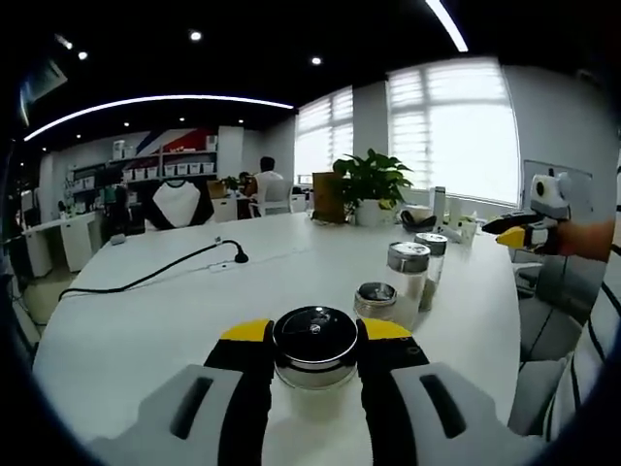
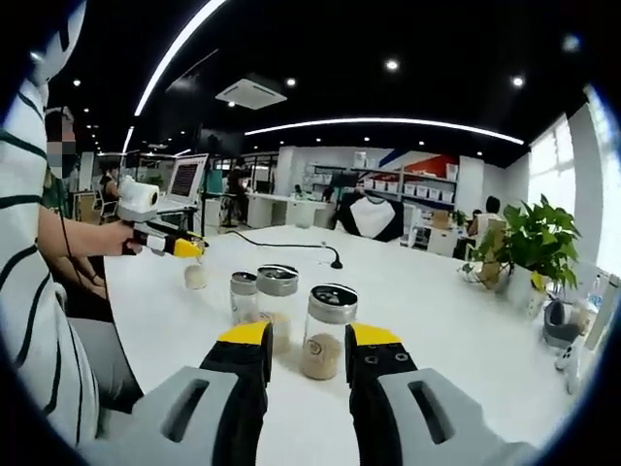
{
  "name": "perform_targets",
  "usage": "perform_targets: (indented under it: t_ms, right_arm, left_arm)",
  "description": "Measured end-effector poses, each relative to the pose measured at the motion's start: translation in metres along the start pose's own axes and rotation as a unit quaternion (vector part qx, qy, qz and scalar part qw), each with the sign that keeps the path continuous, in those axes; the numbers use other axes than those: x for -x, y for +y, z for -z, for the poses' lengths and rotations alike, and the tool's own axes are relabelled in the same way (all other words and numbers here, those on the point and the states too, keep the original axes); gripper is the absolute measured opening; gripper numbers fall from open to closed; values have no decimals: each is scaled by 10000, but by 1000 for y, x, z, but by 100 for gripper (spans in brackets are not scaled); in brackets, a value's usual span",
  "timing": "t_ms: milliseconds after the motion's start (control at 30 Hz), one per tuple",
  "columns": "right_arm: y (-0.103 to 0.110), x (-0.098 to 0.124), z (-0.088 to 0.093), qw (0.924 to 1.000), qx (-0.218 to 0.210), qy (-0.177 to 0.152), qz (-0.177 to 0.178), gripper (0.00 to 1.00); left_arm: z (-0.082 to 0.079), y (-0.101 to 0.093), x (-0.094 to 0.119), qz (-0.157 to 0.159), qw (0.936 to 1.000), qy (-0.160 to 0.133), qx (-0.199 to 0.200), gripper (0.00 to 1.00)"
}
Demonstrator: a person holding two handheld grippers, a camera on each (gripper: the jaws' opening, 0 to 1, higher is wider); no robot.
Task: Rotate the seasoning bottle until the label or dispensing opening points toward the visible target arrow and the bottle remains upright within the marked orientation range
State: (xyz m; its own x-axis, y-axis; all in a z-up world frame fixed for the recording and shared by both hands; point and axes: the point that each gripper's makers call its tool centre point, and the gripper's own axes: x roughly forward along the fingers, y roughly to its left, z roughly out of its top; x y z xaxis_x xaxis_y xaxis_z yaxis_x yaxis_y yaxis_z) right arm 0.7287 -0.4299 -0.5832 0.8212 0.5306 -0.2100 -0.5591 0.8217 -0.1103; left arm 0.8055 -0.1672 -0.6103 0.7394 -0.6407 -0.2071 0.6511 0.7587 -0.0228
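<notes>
The left tool [image 1: 312, 345] gripped a bottle [image 1: 314, 347] near the white worktop's [image 1: 146, 320] close edge, open surface beyond; the right tool [image 2: 307, 351] hovered wide, empty, before three jars [image 2: 327, 330].

The seasoning bottle [image 1: 314, 347] has a glossy black cap with a polished metal rim, and its body [image 2: 325, 342] is clear glass. The surface [image 1: 146, 320] is smooth, matt white. The left gripper [image 1: 314, 335] has matt black jaws with yellow plastic tips.

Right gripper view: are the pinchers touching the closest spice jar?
Apart. The left gripper view shows the right gripper off to one side of that jar, with room background plainly visible between them.
</notes>
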Motion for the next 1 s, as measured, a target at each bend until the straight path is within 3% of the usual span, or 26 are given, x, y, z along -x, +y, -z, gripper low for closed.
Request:
perform_targets:
  t_ms: [133,233,567,1000]
  right_arm:
    - [4,-2,-1,10000,28,11,-85,28]
    - [7,-4,-3,9998,40,25,-174,28]
    - [12,-8,3,9985,186,208,-475,29]
    - [11,-6,10,9970,167,353,-663,29]
  left_arm:
    - [6,3,6,-75,10000,-32,57,35]
    - [14,3,4,-84,9993,-76,349,35]
    - [25,-11,-10,121,9999,55,-21,35]
    - [29,-15,-29,239,9995,96,-208,35]
